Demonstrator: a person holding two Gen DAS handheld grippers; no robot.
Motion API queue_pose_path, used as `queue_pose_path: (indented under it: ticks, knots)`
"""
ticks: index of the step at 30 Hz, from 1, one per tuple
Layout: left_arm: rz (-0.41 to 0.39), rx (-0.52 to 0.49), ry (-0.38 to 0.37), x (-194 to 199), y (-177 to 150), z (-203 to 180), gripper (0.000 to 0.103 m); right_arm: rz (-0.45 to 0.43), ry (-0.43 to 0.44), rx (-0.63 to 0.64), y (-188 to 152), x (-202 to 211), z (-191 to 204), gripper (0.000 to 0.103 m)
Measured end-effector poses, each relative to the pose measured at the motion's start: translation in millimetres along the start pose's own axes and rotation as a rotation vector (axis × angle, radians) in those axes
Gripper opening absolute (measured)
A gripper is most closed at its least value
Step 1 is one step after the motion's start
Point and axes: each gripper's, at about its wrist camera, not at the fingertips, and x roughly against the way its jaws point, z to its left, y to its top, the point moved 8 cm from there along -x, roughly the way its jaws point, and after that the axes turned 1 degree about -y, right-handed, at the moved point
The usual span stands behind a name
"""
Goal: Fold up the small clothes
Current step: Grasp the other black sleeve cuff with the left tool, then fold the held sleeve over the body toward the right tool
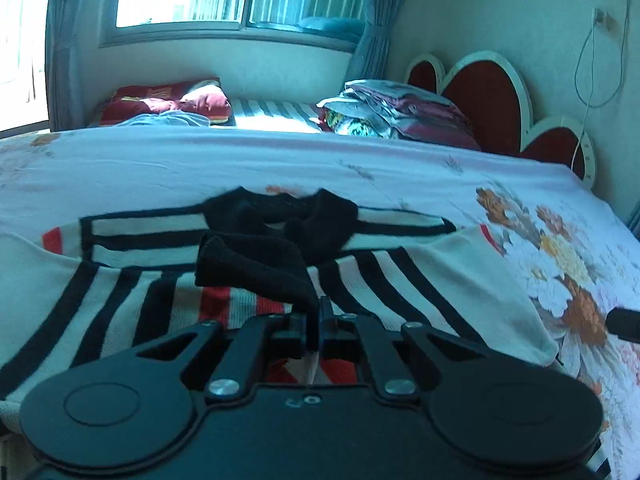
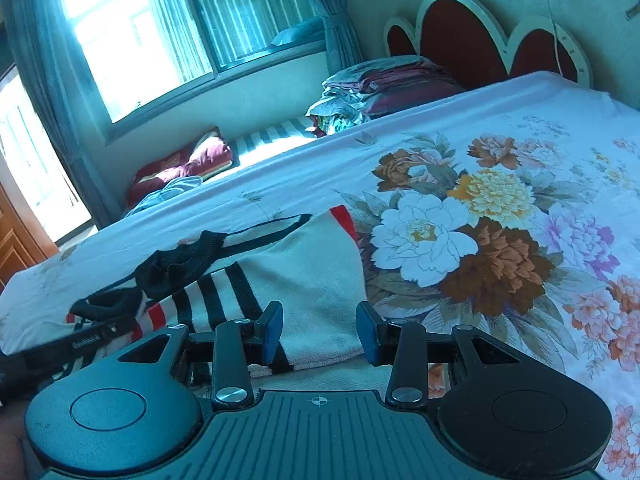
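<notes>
A small striped sweater (image 1: 432, 276), white with black and red stripes and a black collar, lies spread on the floral bedsheet (image 1: 280, 160). My left gripper (image 1: 317, 320) is shut on a black cuff of the sweater (image 1: 256, 268), holding it folded over the striped front. In the right wrist view the sweater (image 2: 308, 272) lies just ahead. My right gripper (image 2: 319, 332) is open and empty, low over the sweater's white near edge. The left gripper's arm (image 2: 80, 344) shows at the left there.
A stack of folded bedding (image 1: 396, 112) and a red pillow (image 1: 168, 100) lie beyond the bed by the window. A red and white headboard (image 1: 492, 100) stands at the right. Large printed flowers (image 2: 460, 224) cover the sheet to the right of the sweater.
</notes>
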Motion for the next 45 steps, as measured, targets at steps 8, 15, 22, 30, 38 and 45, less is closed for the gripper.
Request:
queue_pose_path:
  ticks: [8, 15, 22, 30, 38, 45]
  knots:
    - [0.066, -0.164, -0.166, -14, -23, -65, 0.072, 0.019, 0.037, -0.093, 8, 4, -26, 0.041]
    - [-0.06, -0.067, -0.002, 60, -18, 12, 0.066, 0.092, 0.18, -0.078, 2, -30, 9, 0.041]
    - [-0.077, -0.023, 0.285, 143, -50, 129, 0.066, 0.162, 0.234, 0.0, -17, -79, 49, 0.053]
    - [0.012, -0.008, 0.263, 116, -62, 157, 0.061, 0.211, 0.235, 0.088, -28, -120, 70, 0.053]
    - [0.024, 0.026, 0.226, 98, -65, 177, 0.021, 0.207, 0.241, 0.292, -27, -117, 96, 0.005]
    - [0.063, 0.0, 0.216, 94, -61, 175, 0.019, 0.152, 0.184, 0.316, -21, -87, 71, 0.001]
